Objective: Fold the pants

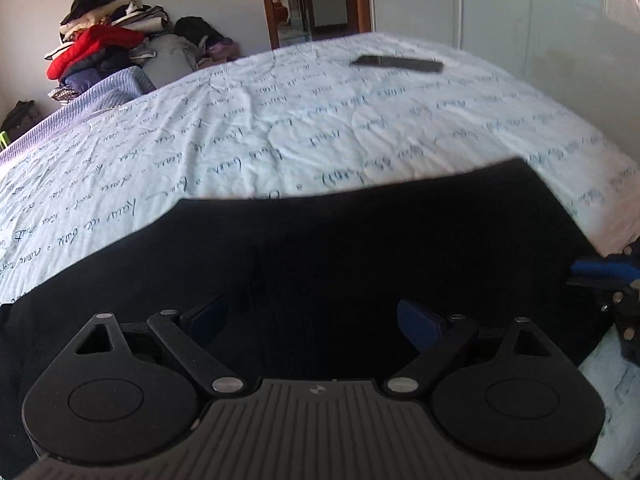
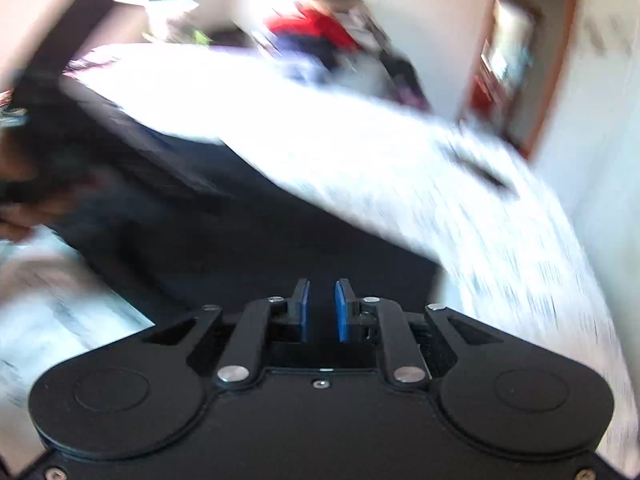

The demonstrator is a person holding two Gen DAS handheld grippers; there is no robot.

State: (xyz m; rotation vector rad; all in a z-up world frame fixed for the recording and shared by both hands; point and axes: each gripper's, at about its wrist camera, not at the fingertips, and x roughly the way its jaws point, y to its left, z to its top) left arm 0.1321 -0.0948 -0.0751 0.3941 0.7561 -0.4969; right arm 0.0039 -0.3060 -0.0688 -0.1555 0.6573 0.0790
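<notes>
So we've got the black pants (image 1: 360,240) lying flat on the near part of the bed (image 1: 280,120), already squared off into a fairly neat slab with a straight far edge. Our left gripper (image 1: 316,320) hangs over them with its jaws spread wide and nothing between them; the right gripper (image 2: 323,312) has its blue pads (image 2: 342,316) nearly together with no cloth pinched that we can see, though that view is badly smeared. Our guess is the next fold wants both grippers on matching corners of one edge, catching every layer, then carrying it over evenly so the edges line up. The fabric looks dark, matte and soft, maybe a knit, so it should drape and could slide. The sheet is pale, wrinkled, printed with script.
</notes>
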